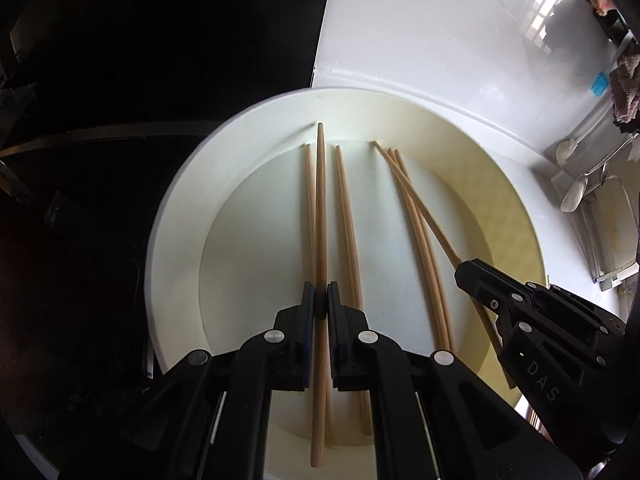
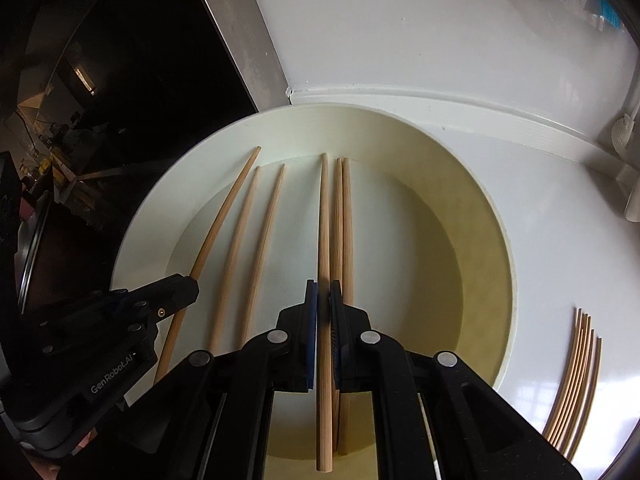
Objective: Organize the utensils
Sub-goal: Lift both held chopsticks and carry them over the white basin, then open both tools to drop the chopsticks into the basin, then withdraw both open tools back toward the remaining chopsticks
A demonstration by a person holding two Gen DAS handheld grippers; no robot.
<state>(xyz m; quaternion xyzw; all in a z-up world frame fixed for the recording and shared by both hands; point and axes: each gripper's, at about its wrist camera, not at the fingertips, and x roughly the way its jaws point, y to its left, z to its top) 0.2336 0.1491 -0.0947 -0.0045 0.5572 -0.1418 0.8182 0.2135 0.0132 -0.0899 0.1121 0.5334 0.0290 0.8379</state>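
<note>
Several wooden chopsticks lie in a cream plate [image 1: 176,216] [image 2: 472,184] on a white counter. My left gripper [image 1: 321,300] is shut on one chopstick [image 1: 320,208] and holds it above the plate; it also shows at the left of the right wrist view [image 2: 188,286], with its chopstick [image 2: 224,216] sticking out ahead. My right gripper [image 2: 323,300] is shut on another chopstick [image 2: 323,220], with two more [image 2: 344,220] lying just right of it. The right gripper shows in the left wrist view [image 1: 466,272] with its chopstick [image 1: 424,216].
A bundle of thin wooden sticks [image 2: 576,376] lies on the counter right of the plate. A dark opening [image 1: 140,60] is to the left beyond the plate. Spoons [image 1: 574,196] and cloths [image 1: 624,88] sit at the far right. A white wall stands behind the plate.
</note>
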